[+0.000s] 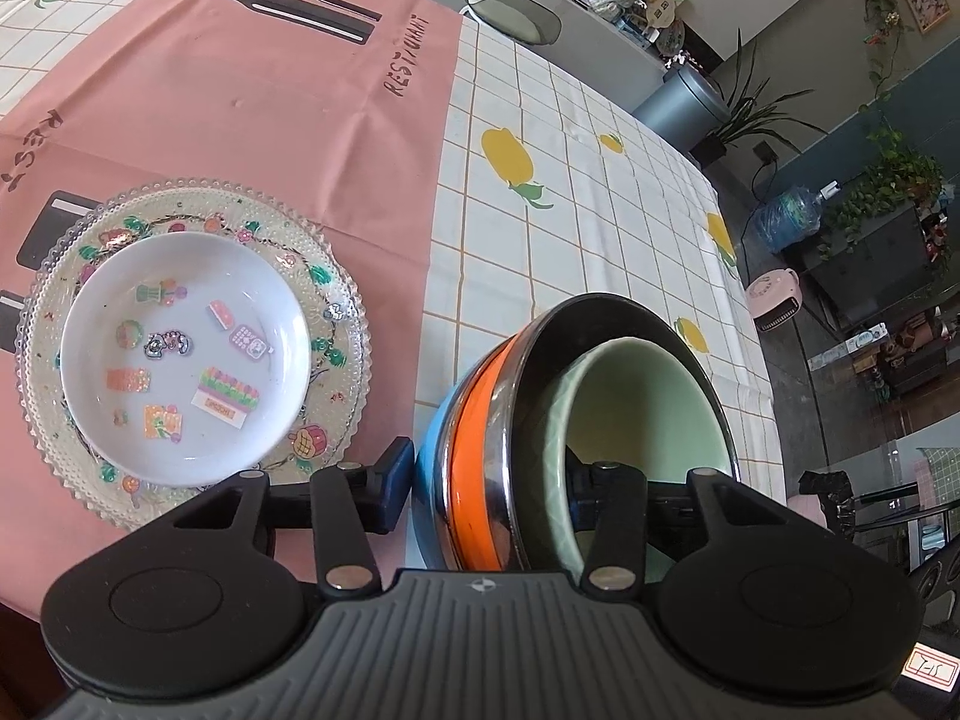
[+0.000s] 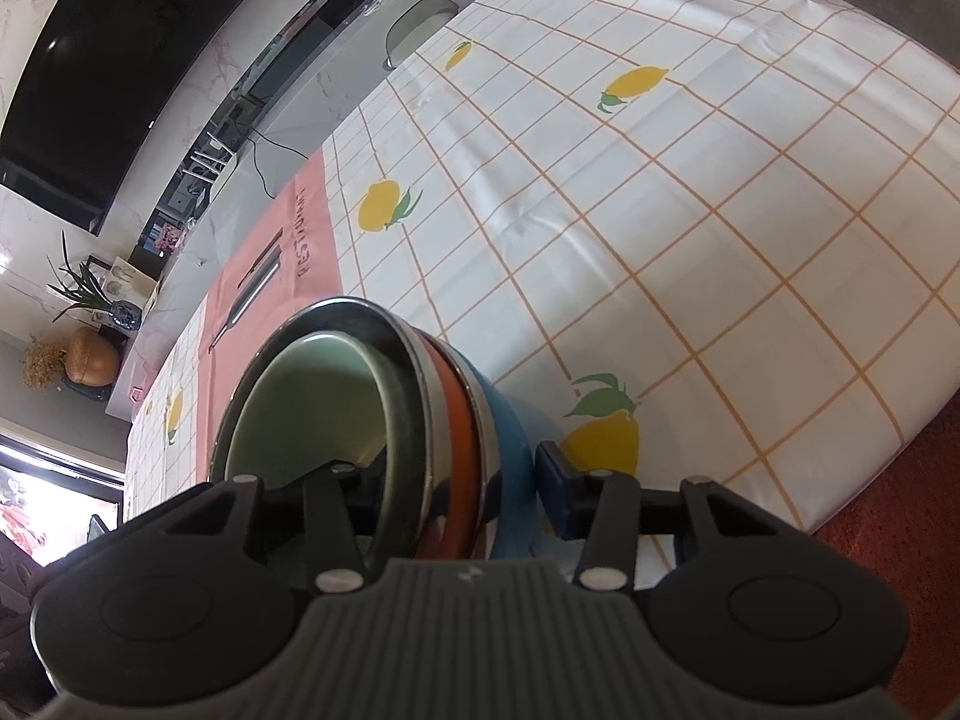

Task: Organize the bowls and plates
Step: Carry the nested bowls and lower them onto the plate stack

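Straddling the stacked bowls' (image 1: 576,420) rims, both grippers.

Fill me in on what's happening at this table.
A person with a gripper in each hand is handling a nested stack of bowls on the checked tablecloth. The left gripper and the right gripper each straddle its rim, one finger inside, one outside. Beside it, a white dish sits on a glass plate.
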Demonstrator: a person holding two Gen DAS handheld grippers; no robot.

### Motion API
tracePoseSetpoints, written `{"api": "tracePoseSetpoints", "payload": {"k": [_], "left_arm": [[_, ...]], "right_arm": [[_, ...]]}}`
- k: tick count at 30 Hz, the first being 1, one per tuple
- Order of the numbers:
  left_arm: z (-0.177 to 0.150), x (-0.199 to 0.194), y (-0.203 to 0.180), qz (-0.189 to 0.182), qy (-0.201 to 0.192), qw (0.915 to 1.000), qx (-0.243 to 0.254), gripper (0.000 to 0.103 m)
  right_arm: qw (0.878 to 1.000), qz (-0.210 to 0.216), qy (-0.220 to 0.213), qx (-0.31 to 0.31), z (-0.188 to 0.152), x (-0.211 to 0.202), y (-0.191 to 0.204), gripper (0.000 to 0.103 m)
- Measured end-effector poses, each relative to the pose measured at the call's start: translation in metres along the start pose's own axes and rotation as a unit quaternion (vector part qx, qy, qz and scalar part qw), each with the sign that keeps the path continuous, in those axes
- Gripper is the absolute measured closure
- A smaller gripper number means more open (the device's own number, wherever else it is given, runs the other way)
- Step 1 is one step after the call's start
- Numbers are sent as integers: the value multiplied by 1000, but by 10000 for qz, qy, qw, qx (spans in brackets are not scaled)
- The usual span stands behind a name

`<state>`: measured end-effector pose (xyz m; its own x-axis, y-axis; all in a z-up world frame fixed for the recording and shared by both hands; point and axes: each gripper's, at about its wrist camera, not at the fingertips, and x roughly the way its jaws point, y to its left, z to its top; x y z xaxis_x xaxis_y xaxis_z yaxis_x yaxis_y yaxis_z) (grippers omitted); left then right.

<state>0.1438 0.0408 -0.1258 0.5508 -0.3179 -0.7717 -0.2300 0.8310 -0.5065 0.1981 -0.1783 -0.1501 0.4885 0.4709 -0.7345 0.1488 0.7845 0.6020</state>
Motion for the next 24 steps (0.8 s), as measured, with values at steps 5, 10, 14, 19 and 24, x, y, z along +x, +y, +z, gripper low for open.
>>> {"api": "tracePoseSetpoints", "payload": {"k": [5, 10, 14, 19, 24], "left_arm": [[-3, -1, -4, 37, 35, 10000, 74, 51], [-4, -7, -4, -23, 2, 10000, 78, 51], [-2, -20, -4, -66, -116, 9999, 81, 51], [2, -38, 1, -112, -320, 9994, 31, 51], [9, -58, 12, -104, -535, 9985, -47, 51]], "right_arm": [[9999, -30, 46, 97, -1, -3, -2, 58], [9999, -73, 43, 82, -5, -9, 0, 58], [10000, -28, -6, 20, -6, -15, 7, 58], [9998, 61, -47, -200, -8, -23, 25, 58], [9991, 190, -35, -365, -10, -26, 45, 58]]}}
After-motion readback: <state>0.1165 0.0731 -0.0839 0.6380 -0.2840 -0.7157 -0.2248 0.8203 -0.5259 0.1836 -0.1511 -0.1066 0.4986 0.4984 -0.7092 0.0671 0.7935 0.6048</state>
